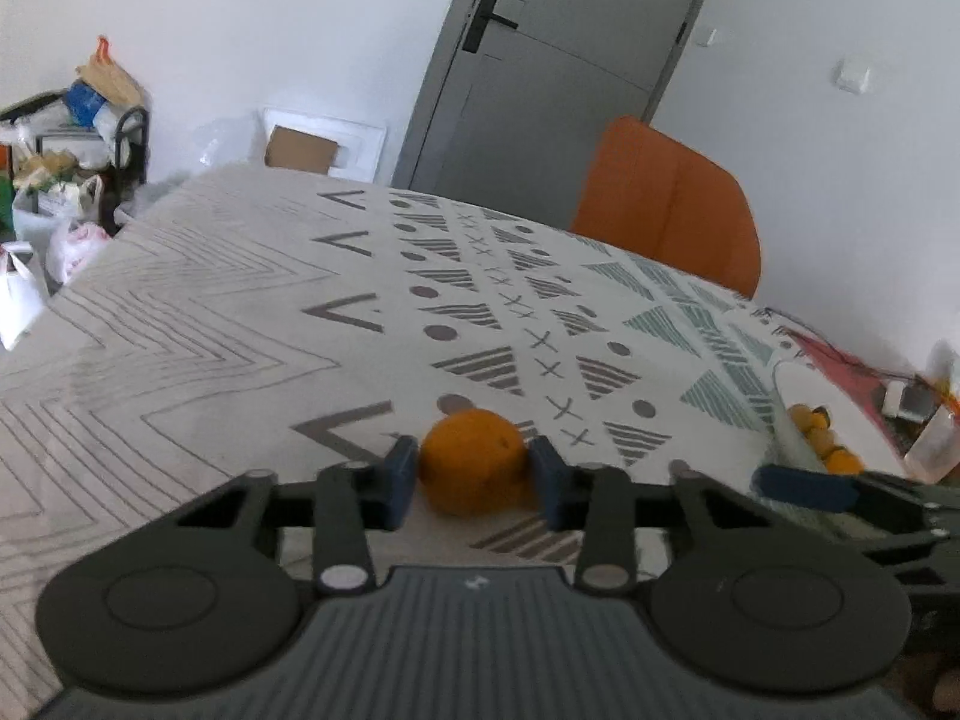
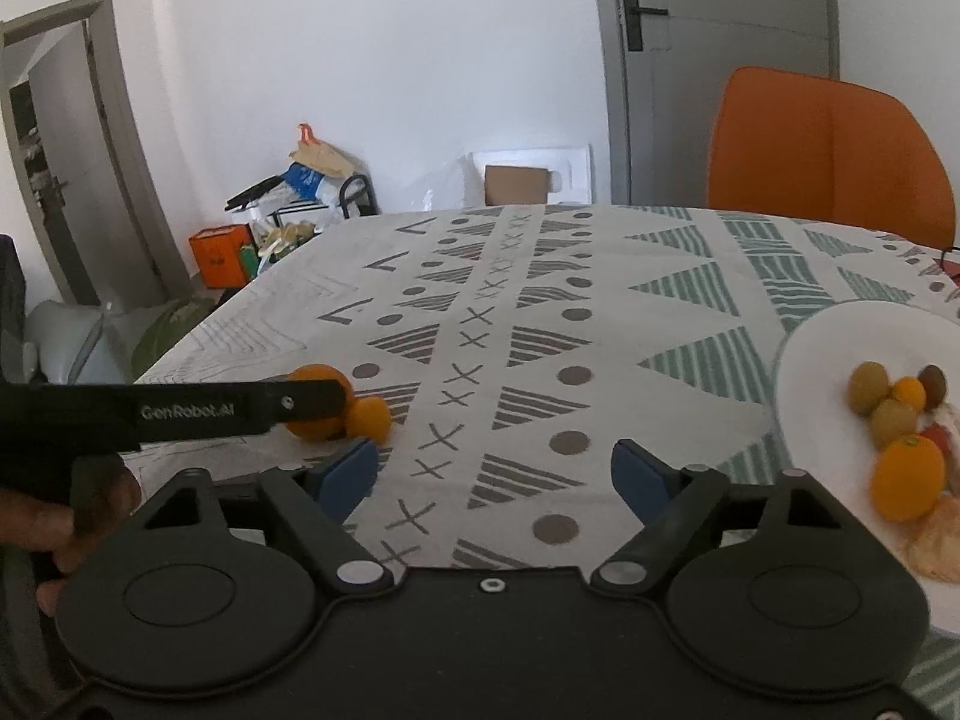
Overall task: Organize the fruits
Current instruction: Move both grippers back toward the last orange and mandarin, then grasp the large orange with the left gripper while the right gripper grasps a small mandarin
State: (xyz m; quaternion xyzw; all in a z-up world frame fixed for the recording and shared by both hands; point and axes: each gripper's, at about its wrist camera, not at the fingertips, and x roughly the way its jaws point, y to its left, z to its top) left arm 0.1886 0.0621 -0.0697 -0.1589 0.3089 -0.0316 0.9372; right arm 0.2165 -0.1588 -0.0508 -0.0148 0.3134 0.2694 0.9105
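In the left wrist view my left gripper [image 1: 474,468] has its blue pads against both sides of an orange [image 1: 471,461] on the patterned tablecloth. In the right wrist view the same orange [image 2: 315,405] lies behind the left gripper's arm, with a smaller orange fruit [image 2: 369,418] touching it on the right. My right gripper [image 2: 495,474] is open and empty above the cloth. A white plate [image 2: 840,336] at the right holds several small fruits, among them an orange one [image 2: 906,477] and green ones [image 2: 870,387]. The plate also shows in the left wrist view [image 1: 810,384].
An orange chair [image 2: 828,150] stands behind the table's far edge. The table [image 2: 540,276] drops off at the left. Bags and boxes [image 2: 300,192] lie on the floor by the wall. A grey door [image 2: 714,60] is behind.
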